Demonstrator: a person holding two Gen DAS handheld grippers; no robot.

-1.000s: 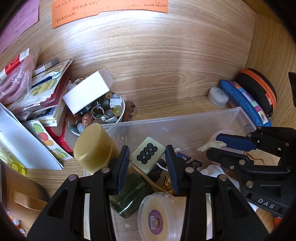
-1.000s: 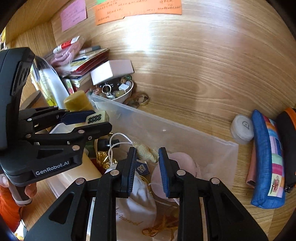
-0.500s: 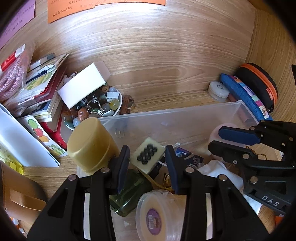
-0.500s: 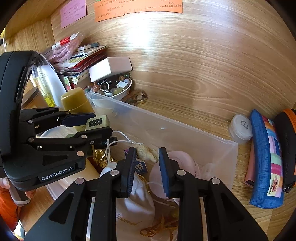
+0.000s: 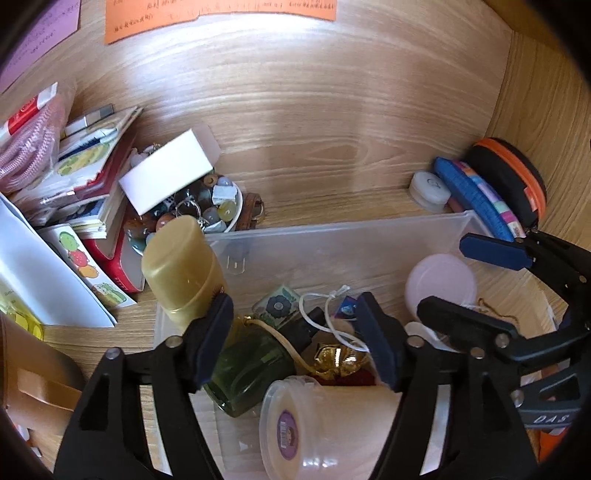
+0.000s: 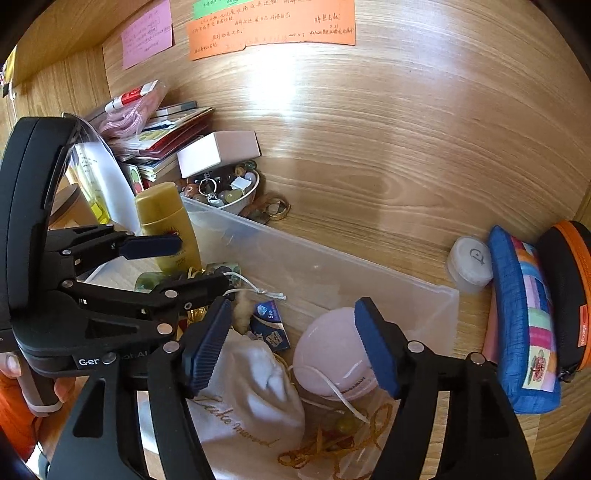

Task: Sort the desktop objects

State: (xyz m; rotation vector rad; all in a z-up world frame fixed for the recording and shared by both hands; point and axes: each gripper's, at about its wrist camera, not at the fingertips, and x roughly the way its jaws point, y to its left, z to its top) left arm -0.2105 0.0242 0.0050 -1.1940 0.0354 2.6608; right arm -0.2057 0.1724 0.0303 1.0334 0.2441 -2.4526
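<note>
Clear plastic bin [image 5: 332, 251] on wooden desk [image 5: 314, 122], contents partly hidden by both tongs; left gripper [image 5: 295, 343] and right gripper [image 6: 295, 347] opening, gripping nothing. Notes' [image 6: 273, 26] writing unreadable.

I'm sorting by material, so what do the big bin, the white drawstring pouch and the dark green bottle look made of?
Bin: frosted translucent plastic; the desk shows faintly through its wall.
White pouch: soft woven cloth, probably cotton; wrinkled, matte, printed script.
Green bottle: likely glass, perhaps hard plastic; glossy, see-through dark green.

Clear plastic bin [image 6: 332, 266] on desk, crammed with trinkets
</note>
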